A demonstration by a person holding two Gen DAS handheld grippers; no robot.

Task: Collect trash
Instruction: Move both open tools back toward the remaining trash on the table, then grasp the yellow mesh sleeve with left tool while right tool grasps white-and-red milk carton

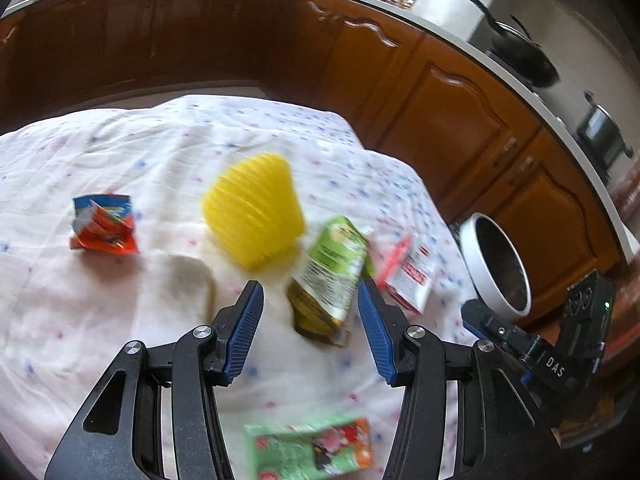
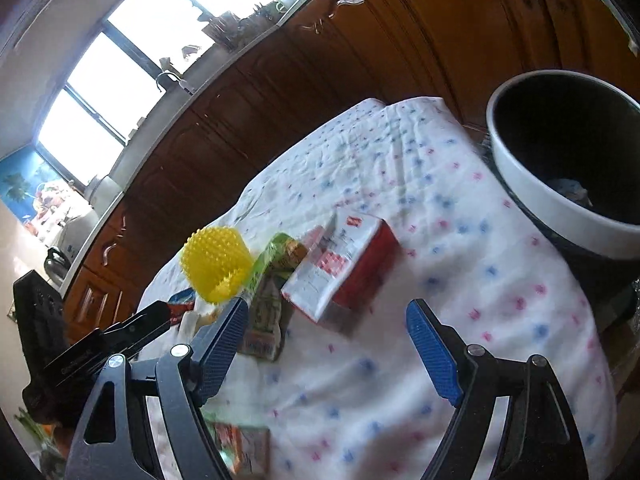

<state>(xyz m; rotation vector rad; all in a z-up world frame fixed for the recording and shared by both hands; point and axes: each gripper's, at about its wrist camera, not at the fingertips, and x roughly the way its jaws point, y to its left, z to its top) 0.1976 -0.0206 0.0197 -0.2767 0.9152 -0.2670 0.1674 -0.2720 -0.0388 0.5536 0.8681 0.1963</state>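
Crumpled green wrapper (image 1: 329,280), red-white carton (image 2: 340,268)

Cluttered cloth-covered table with open patches and a bin at its edge.

Bare tablecloth (image 2: 460,264) lies open ahead of the right gripper (image 2: 326,326), between a red-and-white carton (image 2: 344,268) and the white-rimmed bin (image 2: 560,208) at the table's side. Ahead of the left gripper (image 1: 310,308), a green carton (image 1: 328,276) sits between the spread fingers; a yellow spiky cup (image 1: 254,212) stands just beyond, a crumpled orange wrapper (image 1: 102,226) well off left, open cloth between.
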